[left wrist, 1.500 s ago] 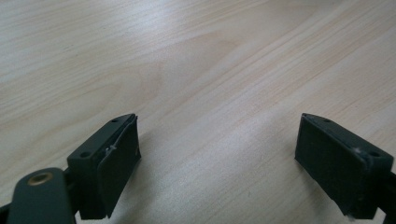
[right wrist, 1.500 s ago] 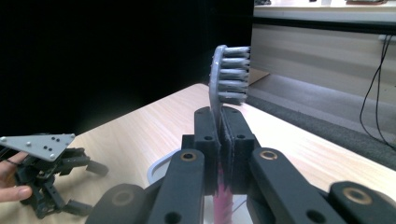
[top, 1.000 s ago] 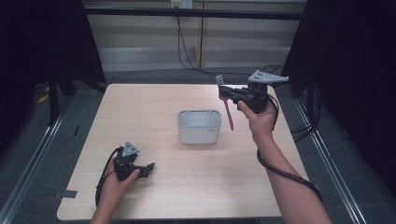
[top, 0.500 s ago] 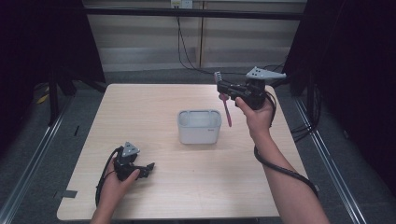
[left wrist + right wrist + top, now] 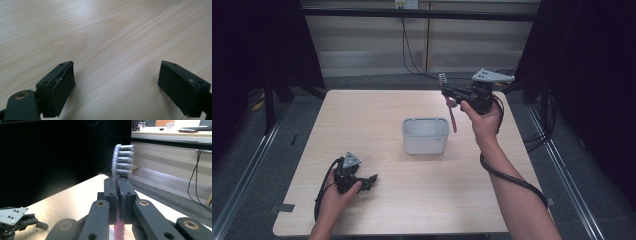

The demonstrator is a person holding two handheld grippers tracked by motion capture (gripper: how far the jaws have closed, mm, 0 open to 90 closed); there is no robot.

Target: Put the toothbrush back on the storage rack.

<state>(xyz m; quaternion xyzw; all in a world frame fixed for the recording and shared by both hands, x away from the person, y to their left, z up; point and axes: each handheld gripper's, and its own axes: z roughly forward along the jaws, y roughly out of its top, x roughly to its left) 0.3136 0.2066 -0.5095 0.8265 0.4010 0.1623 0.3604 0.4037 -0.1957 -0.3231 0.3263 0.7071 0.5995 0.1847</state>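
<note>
My right gripper (image 5: 445, 94) is held above the table's far right part, shut on a toothbrush (image 5: 452, 116). Its pink handle hangs down beside the white cup's right rim, and the grey bristle head (image 5: 121, 160) sticks up above the jaws (image 5: 117, 192). The white rectangular cup (image 5: 425, 136) stands at the table's middle, upright. My left gripper (image 5: 371, 181) rests low on the table near the front left, jaws wide apart. Between its pads (image 5: 62, 85) lies only bare wood.
The light wooden table (image 5: 362, 115) has dark floor and rails on both sides. Cables hang by the back wall (image 5: 412, 45) and at the right edge (image 5: 537, 135). The left gripper also appears far off in the right gripper view (image 5: 17, 220).
The right hand with the toothbrush has drifted slightly left and away from me, staying above the cup's right side. The left hand has not moved.
</note>
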